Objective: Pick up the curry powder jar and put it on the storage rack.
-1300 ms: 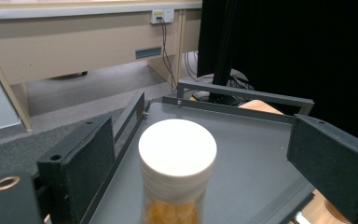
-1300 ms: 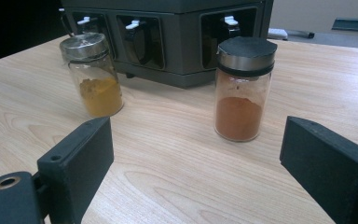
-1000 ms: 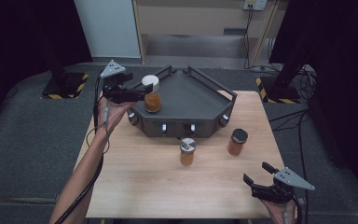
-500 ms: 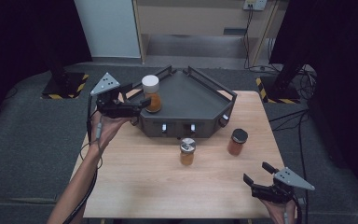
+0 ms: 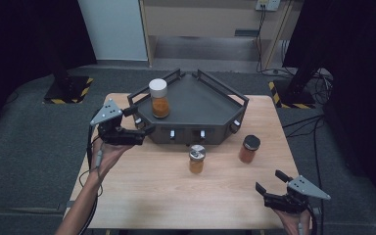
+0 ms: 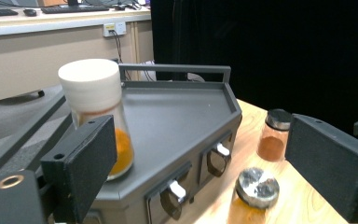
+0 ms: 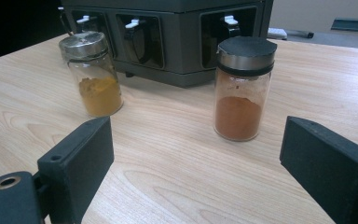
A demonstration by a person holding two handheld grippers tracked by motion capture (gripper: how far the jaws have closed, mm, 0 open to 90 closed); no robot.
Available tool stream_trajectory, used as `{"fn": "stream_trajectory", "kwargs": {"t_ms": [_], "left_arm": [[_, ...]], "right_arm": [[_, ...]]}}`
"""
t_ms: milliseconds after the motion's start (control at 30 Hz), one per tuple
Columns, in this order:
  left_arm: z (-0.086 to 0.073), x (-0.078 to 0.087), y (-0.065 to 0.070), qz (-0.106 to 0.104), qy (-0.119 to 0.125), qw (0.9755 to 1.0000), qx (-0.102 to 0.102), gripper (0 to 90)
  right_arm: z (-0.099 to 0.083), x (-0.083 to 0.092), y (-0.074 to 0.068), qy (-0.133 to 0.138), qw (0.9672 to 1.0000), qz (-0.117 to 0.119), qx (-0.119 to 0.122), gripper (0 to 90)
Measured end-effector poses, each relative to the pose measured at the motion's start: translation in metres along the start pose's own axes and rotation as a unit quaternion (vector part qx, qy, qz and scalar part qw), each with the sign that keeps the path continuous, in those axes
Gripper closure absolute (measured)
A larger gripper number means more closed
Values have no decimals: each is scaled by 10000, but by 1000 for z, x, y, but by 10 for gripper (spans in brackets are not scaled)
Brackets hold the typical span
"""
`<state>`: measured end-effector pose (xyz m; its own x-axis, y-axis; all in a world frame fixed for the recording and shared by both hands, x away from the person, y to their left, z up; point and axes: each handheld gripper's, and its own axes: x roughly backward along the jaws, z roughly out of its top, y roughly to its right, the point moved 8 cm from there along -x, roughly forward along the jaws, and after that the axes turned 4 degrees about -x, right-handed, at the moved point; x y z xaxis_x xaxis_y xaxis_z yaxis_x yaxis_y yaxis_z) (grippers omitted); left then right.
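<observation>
A white-capped jar of orange powder (image 5: 159,98) stands upright on the left part of the dark grey tray (image 5: 200,100). My left gripper (image 5: 139,121) hovers open at the tray's left front corner, apart from that jar. In the left gripper view the white-capped jar (image 6: 95,107) rises just behind the left jaw, with nothing between the pads of the left gripper (image 6: 205,158). A silver-lidded jar (image 5: 197,158) and a black-lidded jar (image 5: 249,149) stand on the table in front of the tray. My right gripper (image 5: 270,181) is open near the table's front right edge, facing the black-lidded jar (image 7: 243,88) and the silver-lidded jar (image 7: 92,72).
The tray has raised rails (image 6: 172,69) along its back and small latches (image 7: 135,23) on its front face. The wooden table (image 5: 152,196) has bare room at the front left. Dark floor and black curtains surround the table.
My left gripper has drawn back from the white-capped jar, moving left, nearer and lower. The jar stands where it was. The right gripper has not moved.
</observation>
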<state>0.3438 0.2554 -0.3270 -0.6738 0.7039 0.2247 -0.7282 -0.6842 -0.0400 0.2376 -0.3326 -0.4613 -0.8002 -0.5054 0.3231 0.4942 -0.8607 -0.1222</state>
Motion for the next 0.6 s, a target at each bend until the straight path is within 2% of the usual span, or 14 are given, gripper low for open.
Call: {"fn": "stream_trajectory", "kwargs": {"t_ms": [167, 400, 600], "left_arm": [[-17, 8, 3, -13, -35, 10000, -32, 81], [-37, 21, 8, -23, 21, 10000, 64, 81], [-55, 31, 10, -45, -46, 9999, 85, 80]], "right_arm": [[0, 0, 0, -4, 10000, -10, 4, 97], [0, 0, 0, -9, 10000, -10, 2, 97], [0, 0, 0, -12, 10000, -12, 10, 96]]}}
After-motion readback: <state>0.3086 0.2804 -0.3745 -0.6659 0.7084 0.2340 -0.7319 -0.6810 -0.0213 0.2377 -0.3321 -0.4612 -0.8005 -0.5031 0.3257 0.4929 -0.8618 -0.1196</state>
